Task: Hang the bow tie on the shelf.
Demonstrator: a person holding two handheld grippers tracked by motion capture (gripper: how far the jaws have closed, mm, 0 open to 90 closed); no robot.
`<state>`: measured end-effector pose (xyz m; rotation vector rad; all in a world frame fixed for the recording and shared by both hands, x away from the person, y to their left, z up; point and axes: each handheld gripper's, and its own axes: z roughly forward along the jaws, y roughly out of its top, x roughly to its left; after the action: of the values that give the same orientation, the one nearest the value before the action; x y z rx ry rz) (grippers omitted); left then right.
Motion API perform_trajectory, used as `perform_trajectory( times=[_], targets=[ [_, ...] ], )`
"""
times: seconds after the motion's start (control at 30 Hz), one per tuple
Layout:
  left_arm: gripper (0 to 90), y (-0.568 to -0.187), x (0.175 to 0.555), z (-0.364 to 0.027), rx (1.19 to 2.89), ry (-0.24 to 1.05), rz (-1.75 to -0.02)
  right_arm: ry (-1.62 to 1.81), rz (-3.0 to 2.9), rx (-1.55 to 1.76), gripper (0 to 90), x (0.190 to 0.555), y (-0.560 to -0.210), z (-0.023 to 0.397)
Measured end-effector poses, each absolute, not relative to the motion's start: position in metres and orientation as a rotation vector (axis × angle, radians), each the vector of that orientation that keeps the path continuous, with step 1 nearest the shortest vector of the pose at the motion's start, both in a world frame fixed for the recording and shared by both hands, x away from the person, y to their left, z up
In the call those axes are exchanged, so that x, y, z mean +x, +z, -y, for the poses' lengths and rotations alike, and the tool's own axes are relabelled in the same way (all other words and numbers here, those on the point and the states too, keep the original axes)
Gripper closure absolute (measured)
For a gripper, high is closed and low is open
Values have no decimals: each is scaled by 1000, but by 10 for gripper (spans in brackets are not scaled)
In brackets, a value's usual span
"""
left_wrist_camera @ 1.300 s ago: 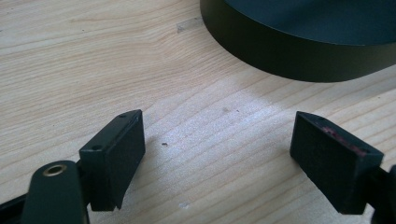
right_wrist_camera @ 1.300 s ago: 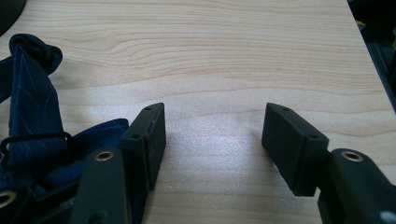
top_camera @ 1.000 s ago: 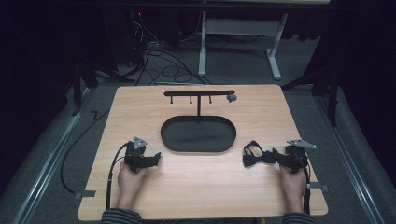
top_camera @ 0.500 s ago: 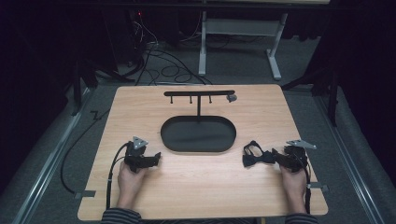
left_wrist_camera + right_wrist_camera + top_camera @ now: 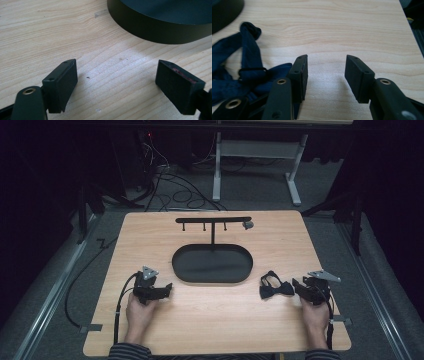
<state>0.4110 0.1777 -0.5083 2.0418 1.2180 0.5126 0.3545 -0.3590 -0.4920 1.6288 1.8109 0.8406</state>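
**Right tongs narrowing beside the bow tie**

While both hands are resting on the near part of the table (image 5: 150, 235), the right gripper (image 5: 299, 286) is sitting at the lower right of the high view, just right of a dark bow tie (image 5: 275, 287) that is lying flat on the wood. Its jaws have just been closing and are now standing at a middling gap, with bare wood between them and nothing gripped. Seen from the right gripper view, the right gripper (image 5: 325, 76) is showing the bow tie (image 5: 239, 72) at the lower left of the frame, its blue fabric and strap lying just outside the left jaw, perhaps touching it; contact is hard to judge.

At the lower left of the high view, the left gripper (image 5: 165, 290) is pointing toward the oval black tray (image 5: 212, 279) in the middle of the frame. Its jaws are standing wide apart over bare wood in the left gripper view (image 5: 116, 82), with the tray's wall (image 5: 155, 32) curving across the upper right.

Behind the tray, a black T-shaped rack (image 5: 213, 220) is standing upright.
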Motion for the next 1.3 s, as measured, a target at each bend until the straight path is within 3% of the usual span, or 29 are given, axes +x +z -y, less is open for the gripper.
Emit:
perform_trajectory(
  times=[0.7, 1.3],
  targets=[
    [186, -508, 412, -178, 2038, 512, -1221, 987, -1864, 1530, 585, 322, -472, 346],
    [186, -508, 412, -178, 2039, 512, -1220, 1004, -1965, 1488, 585, 352, -471, 318]
  ],
)
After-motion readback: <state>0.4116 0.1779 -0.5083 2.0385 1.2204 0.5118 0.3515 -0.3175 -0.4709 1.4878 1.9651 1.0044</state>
